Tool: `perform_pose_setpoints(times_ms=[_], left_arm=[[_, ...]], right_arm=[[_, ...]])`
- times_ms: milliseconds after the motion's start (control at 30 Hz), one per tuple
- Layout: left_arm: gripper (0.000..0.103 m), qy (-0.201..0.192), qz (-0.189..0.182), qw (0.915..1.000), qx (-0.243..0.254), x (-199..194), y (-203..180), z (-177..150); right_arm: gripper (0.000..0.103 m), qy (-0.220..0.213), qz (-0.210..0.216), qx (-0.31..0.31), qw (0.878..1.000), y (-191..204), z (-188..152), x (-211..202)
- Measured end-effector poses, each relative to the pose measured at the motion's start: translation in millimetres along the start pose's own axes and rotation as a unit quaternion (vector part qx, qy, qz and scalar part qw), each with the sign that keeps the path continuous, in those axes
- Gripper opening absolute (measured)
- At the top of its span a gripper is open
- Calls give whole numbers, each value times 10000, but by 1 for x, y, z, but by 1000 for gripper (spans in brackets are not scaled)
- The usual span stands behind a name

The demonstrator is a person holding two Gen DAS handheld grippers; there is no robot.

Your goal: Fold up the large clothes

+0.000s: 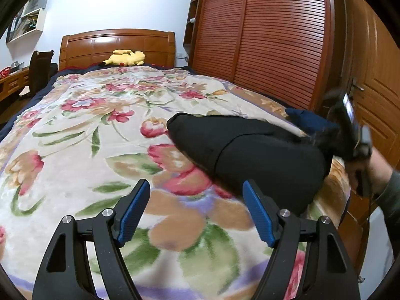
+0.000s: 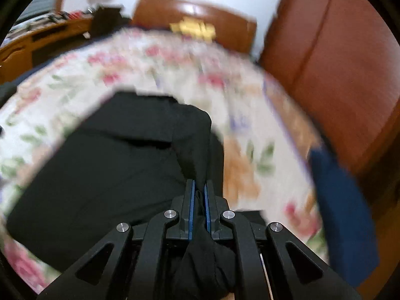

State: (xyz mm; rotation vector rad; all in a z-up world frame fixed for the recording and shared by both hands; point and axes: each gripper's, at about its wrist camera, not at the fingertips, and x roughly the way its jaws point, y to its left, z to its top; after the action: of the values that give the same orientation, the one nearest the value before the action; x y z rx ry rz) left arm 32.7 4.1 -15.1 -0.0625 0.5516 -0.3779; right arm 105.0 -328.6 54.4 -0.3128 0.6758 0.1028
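Nearest my left lens: the left tongs [image 1: 196,210], blue pads [image 1: 132,215] standing wide apart, nothing between them. They hang over the floral blanket [image 1: 82,130] that covers the bed, just short of the black garment.

Black garment [image 1: 250,155] lies on the blanket, on the wardrobe side of the bed, near the foot end. From the left view it reads as a folded dark bundle, one narrower end pointing toward the headboard [image 1: 117,43]. Its far corner rises toward the right tongs [image 1: 322,137], which show blurred at the bed's edge on that side. A hand [image 1: 362,172] and grey sleeve [image 1: 390,195] are behind them.

Right view, heavily smeared: right tongs [image 2: 198,187] drawn nearly together on a fold of the black garment [image 2: 112,165]. Cloth is pinched between the blue pads [image 2: 191,205] and bunches back between the tong arms toward the camera. The rest of the garment spreads flat on the blanket, on the side away from the wardrobe.

A dark blue cloth [image 1: 307,120] lies at the bed's edge between the garment and the wardrobe [image 1: 262,42].

Yellow plush toy [image 1: 127,57] rests against the headboard, well apart from the garment. A dark chair [image 1: 40,72] stands off the bed's far side, opposite the wardrobe. I cannot tell what kind of garment it is.
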Motion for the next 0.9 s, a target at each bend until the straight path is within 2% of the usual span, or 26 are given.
perform_pose_setpoints(times_ms=[100, 200, 300, 367, 433, 533, 733, 900], left_arm=[[77, 5, -9, 10000, 9, 1, -3, 0], [77, 30, 12, 10000, 38, 3, -5, 0], [77, 10, 35, 10000, 79, 3, -7, 0], [77, 1, 40, 10000, 86, 2, -7, 0], [77, 8, 31, 10000, 75, 2, -7, 0], [77, 5, 38, 10000, 91, 2, -8, 0], [77, 9, 65, 9999, 105, 2, -7, 0], [77, 9, 106, 9999, 127, 0, -8, -1]], right_arm=[[7, 106, 212, 189, 9995, -1, -17, 15], [9, 45, 225, 338, 9992, -3, -14, 8], [24, -23, 42, 394, 9992, -4, -9, 0], [44, -203, -16, 474, 9987, -7, -9, -18], [58, -487, 23, 613, 9969, -4, -9, -37], [59, -705, 279, 663, 9949, 5, -13, -56], [59, -917, 974, 207, 9908, 49, -22, -80], [59, -830, 1329, 2, 9877, 71, -34, -81]])
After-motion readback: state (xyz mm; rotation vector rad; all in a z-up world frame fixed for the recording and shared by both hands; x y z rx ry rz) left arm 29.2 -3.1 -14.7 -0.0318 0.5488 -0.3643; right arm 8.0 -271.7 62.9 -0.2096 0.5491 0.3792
